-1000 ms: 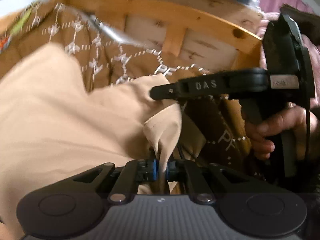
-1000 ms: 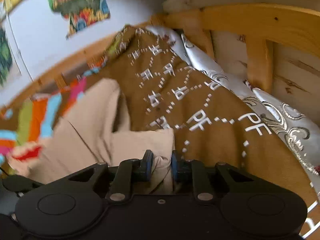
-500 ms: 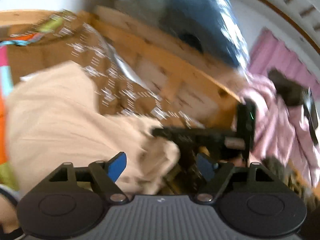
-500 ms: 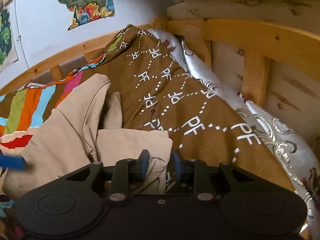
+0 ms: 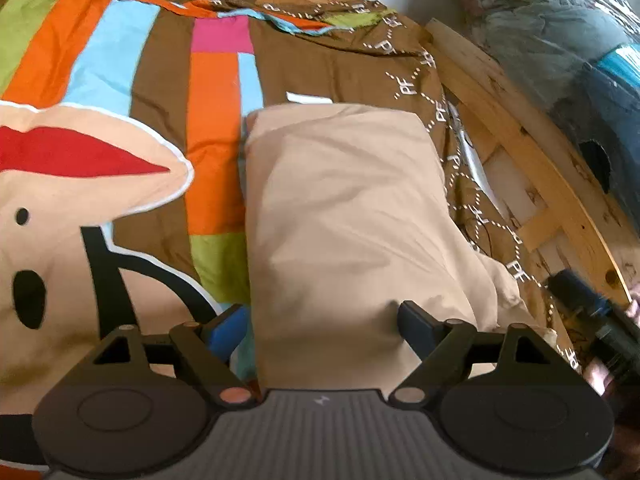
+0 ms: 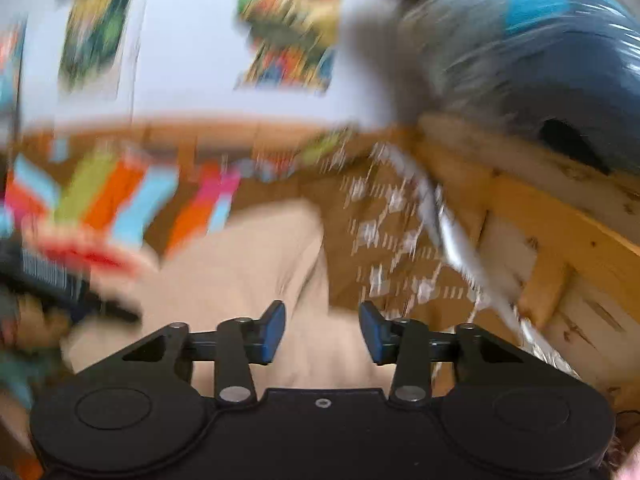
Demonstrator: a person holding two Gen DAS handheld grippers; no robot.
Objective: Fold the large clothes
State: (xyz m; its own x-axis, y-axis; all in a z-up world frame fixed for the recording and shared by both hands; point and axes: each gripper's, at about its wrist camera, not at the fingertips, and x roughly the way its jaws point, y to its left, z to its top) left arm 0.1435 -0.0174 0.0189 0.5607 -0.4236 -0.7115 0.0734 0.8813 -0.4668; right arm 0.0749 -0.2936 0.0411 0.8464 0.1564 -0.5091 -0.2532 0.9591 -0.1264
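The left gripper (image 5: 322,328) has its jaws spread wide and grips nothing; the folded beige garment (image 5: 348,216) lies between and beyond them, stretching away in a long smooth slab. To the left of those jaws spreads the bedspread (image 5: 168,80) with bright stripes and a cartoon face; to the right runs its brown edge with white lettering, then the wooden bed frame (image 5: 520,132). The right gripper (image 6: 322,328) also has its jaws parted, empty, with the same garment (image 6: 256,264) ahead of and beneath them; this view is heavily blurred. Farther right of the right jaws stands the bed frame (image 6: 560,224), and beyond them, posters (image 6: 288,28) on a pale wall.
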